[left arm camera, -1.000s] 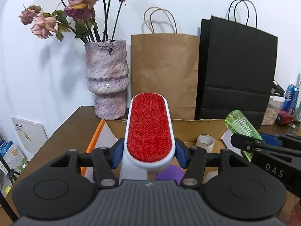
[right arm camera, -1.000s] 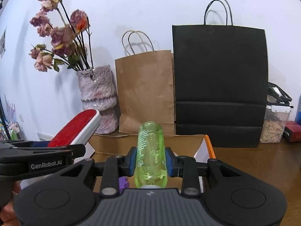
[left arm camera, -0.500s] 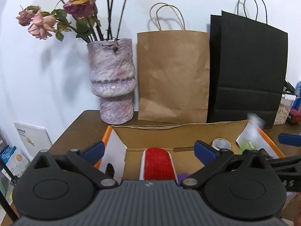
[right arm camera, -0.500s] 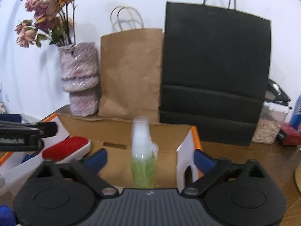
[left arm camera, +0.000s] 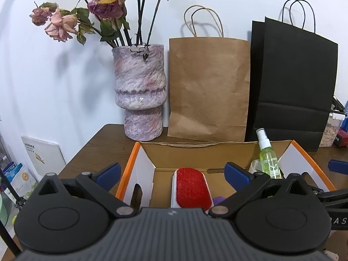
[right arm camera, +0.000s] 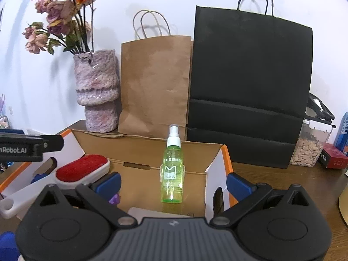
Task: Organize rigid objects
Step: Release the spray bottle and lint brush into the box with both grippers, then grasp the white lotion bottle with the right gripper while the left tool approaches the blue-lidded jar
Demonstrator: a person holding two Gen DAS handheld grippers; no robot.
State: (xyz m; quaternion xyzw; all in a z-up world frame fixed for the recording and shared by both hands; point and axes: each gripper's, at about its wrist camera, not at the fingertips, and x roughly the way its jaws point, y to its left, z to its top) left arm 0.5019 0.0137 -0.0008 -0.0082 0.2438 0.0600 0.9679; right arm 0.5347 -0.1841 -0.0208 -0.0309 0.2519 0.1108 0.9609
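An open cardboard box (left arm camera: 195, 146) with orange-edged flaps sits on the brown table; it also shows in the right wrist view (right arm camera: 202, 150). A red-faced white lint brush (left arm camera: 191, 188) lies inside it at the left (right arm camera: 83, 168). A green spray bottle (right arm camera: 173, 169) stands upright in the box at the right (left arm camera: 268, 155), in front of a tape roll (left arm camera: 254, 166). My left gripper (left arm camera: 171, 174) is open and empty above the brush. My right gripper (right arm camera: 173, 183) is open and empty, just short of the bottle.
A stone vase of dried roses (left arm camera: 140, 93), a brown paper bag (left arm camera: 208, 89) and a black paper bag (left arm camera: 293, 87) stand behind the box. A jar of seeds (right arm camera: 311, 148) and a red box (right arm camera: 333, 158) sit at the right. A purple item (right arm camera: 114, 199) lies in the box.
Both grippers opened and drew back. The lint brush dropped from the left gripper into the box. The spray bottle left the right gripper and now stands in the box.
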